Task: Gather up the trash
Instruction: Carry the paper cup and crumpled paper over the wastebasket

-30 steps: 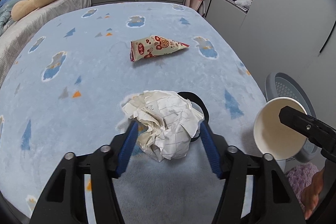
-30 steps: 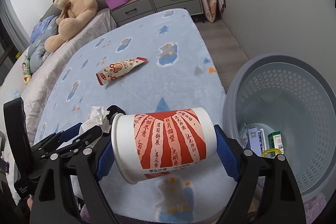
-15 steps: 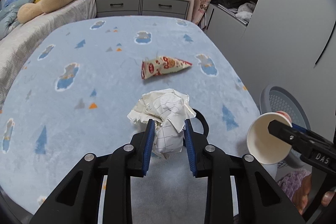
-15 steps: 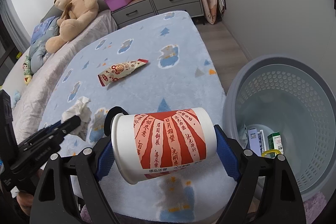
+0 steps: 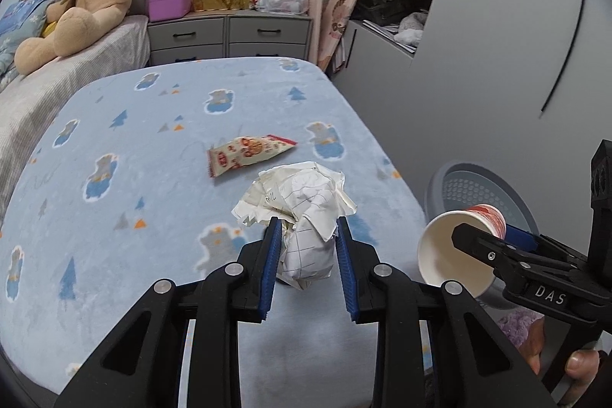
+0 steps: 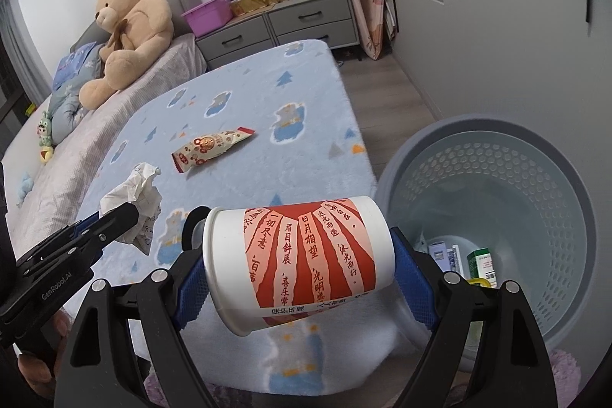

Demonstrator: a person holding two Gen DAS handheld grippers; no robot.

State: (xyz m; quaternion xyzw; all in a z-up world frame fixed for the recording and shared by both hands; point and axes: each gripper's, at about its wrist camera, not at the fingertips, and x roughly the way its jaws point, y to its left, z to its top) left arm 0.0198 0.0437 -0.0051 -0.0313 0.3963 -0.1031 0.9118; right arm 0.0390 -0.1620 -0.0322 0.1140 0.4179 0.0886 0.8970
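A crumpled sheet of lined paper (image 5: 298, 194) hangs above the blue patterned blanket (image 5: 114, 217), and my left gripper (image 5: 306, 222) is shut on its lower part. In the right wrist view the same paper (image 6: 141, 190) sticks out of the left gripper (image 6: 130, 213). My right gripper (image 6: 294, 228) is shut on a red and white paper cup (image 6: 306, 262), which lies sideways between the pads near the blanket's right edge. The cup's mouth (image 5: 447, 251) faces the left wrist camera. A red and cream snack wrapper (image 5: 248, 155) lies flat on the blanket beyond the paper.
A grey perforated basket (image 6: 535, 155) stands on the floor right of the bed, with a few small boxes (image 6: 482, 262) at its bottom. A teddy bear (image 5: 84, 10) sits at the bed's head. Grey drawers (image 5: 229, 33) carrying clutter stand behind, and a grey cupboard wall (image 5: 497, 64) on the right.
My left gripper has shut on the crumpled paper and lifted it off the blanket. The right gripper, still holding the cup, has shifted slightly.
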